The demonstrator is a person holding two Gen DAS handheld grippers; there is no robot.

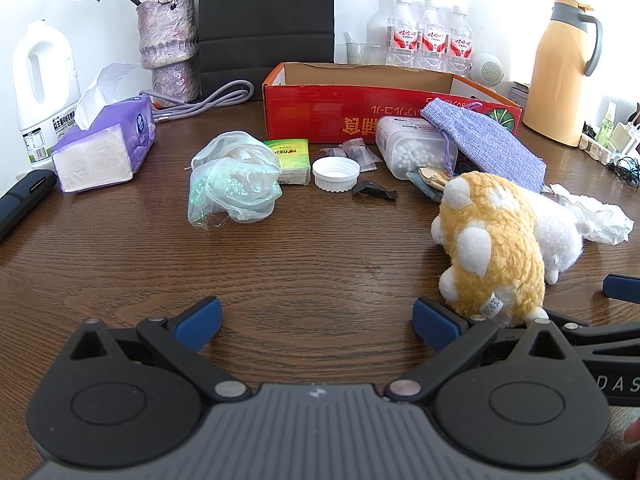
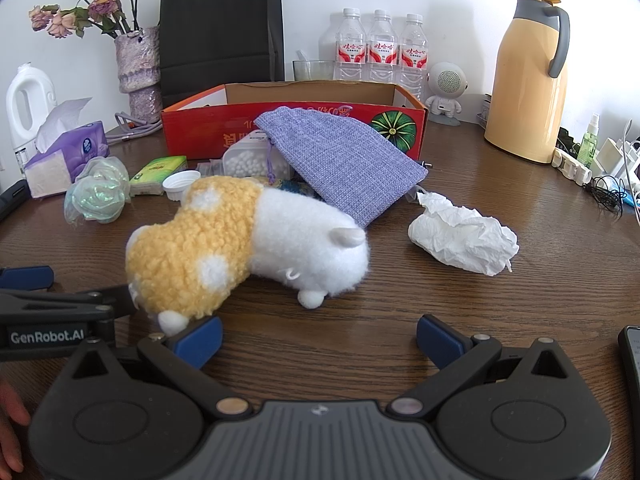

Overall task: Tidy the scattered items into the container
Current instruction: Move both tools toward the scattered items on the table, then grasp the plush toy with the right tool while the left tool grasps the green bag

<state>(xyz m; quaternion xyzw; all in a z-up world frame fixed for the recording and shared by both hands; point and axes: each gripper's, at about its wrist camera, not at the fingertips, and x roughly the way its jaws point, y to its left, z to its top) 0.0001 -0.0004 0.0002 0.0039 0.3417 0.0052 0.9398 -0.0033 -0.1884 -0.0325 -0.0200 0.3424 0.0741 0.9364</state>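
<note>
- Wide brown table [image 1: 120, 248] fills both views, clutter bunched toward the far side.
- Red box [image 1: 320, 116], the container, sits at 12 o'clock, open top, nothing visible inside from here.
- Plush [image 2: 240, 248], yellow and white, lies on its side in front of the box; in the left view it's out at 3 o'clock, in the right view at 10 to 11 o'clock.
- Purple pouch [image 2: 340, 160] leans against the box front, resting over the swab box [image 1: 416, 148].
- Crumpled tissue [image 2: 464, 240] lies just right of the plush, at 2 o'clock in the right view.
- Plastic bag [image 1: 234, 184], bunched up, sits at 11 o'clock in the left view, touching the green pack [image 1: 292, 160].
- White cap [image 1: 336, 174] sits just right of the green pack, with clear sachets [image 1: 360, 156] behind it and a dark wrapper [image 1: 374, 191] just beside it.
- Left gripper [image 1: 318, 322]: fingers spread wide over bare table, nothing between them; its right finger sits just beside the plush's yellow end.
- Right gripper [image 2: 320, 340]: also spread wide and empty; the plush's white foot touches or overlaps its left finger, I can't tell which.
</note>
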